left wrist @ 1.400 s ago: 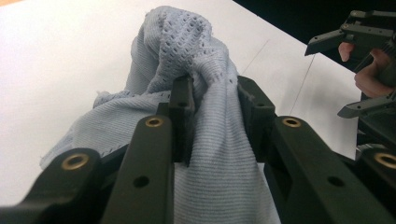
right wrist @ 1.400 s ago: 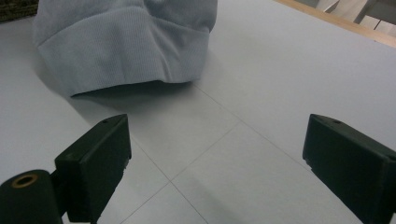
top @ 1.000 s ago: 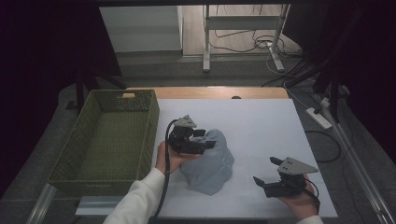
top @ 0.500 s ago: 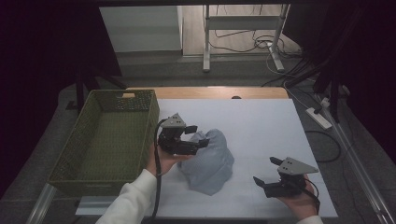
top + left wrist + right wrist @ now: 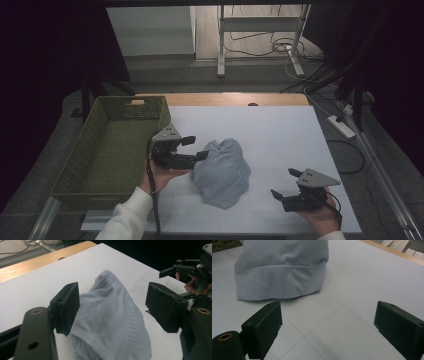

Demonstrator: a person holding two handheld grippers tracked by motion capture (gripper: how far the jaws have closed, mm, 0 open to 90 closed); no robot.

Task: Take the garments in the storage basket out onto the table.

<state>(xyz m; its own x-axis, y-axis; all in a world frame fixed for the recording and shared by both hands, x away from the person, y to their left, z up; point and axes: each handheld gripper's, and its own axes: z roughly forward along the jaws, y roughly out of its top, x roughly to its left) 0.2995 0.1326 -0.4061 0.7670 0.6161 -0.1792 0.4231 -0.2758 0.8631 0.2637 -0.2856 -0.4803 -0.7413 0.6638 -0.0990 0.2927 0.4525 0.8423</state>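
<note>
A light blue cloth (image 5: 222, 172) lies heaped in the middle of the white table (image 5: 280, 135). My left gripper (image 5: 196, 148) hovers just left of the heap, beside the basket, and points at it. Its jaws have just been opening and stand open. In the left gripper view the cloth (image 5: 110, 322) rises just beyond the left gripper (image 5: 113, 297), and neither pad presses on it. My right gripper (image 5: 286, 183) rests open near the table's front right, apart from the cloth. The right gripper view shows the cloth's hem (image 5: 282, 270) ahead of the right gripper (image 5: 329, 322), which is empty.
A green woven basket (image 5: 75, 165) stands along the table's left side with nothing in it. A wooden strip (image 5: 235, 99) borders the far edge. Cables and a power strip (image 5: 342, 126) lie on the floor to the right. The right gripper (image 5: 180, 267) shows far off in the left gripper view.
My left gripper has drawn back to the left, away from the cloth and toward the basket. The cloth stays heaped on the table. The right gripper has not moved.
</note>
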